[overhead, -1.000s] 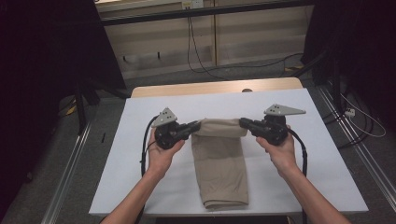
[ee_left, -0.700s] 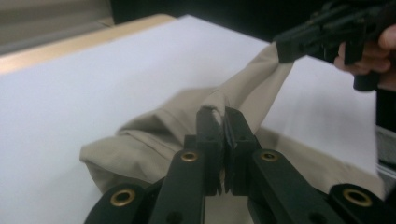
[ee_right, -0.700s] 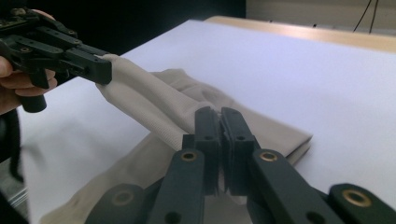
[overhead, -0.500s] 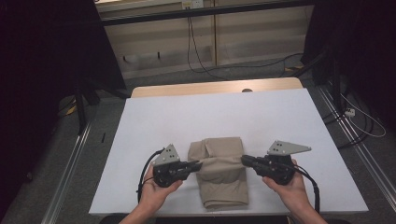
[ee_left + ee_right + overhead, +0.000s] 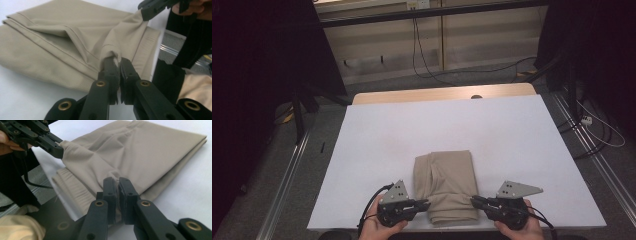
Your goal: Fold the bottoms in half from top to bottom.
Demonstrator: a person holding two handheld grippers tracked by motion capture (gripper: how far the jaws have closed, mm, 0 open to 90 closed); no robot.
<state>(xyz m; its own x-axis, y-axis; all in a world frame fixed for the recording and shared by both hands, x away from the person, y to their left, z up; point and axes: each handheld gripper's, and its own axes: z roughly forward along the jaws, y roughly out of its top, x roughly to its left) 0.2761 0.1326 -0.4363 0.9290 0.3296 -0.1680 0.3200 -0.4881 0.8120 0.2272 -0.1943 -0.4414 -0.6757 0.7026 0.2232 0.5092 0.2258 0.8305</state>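
A beige folded cloth (image 5: 444, 182) lies on the white table (image 5: 442, 127), close to its near edge. My left gripper (image 5: 426, 204) is shut on the cloth's top layer at the near left corner, and the pinched fabric (image 5: 112, 50) bunches up between its jaws. At the near right corner my right gripper (image 5: 474, 201) is shut on the same layer (image 5: 112, 173). The left gripper view has the right gripper (image 5: 150, 11) at the top right, holding a corner. The right gripper view has the left gripper (image 5: 53, 148) at the top left, also on the fabric.
The table's near edge (image 5: 452, 229) runs just under both hands. A wooden strip (image 5: 442, 94) borders the far side. Metal rails (image 5: 287, 175) flank the table, and cables (image 5: 597, 130) lie on the floor to the right and behind.
Both grippers have come toward the near edge and down, drawing the cloth's far end over itself. The cloth now lies doubled and shorter.
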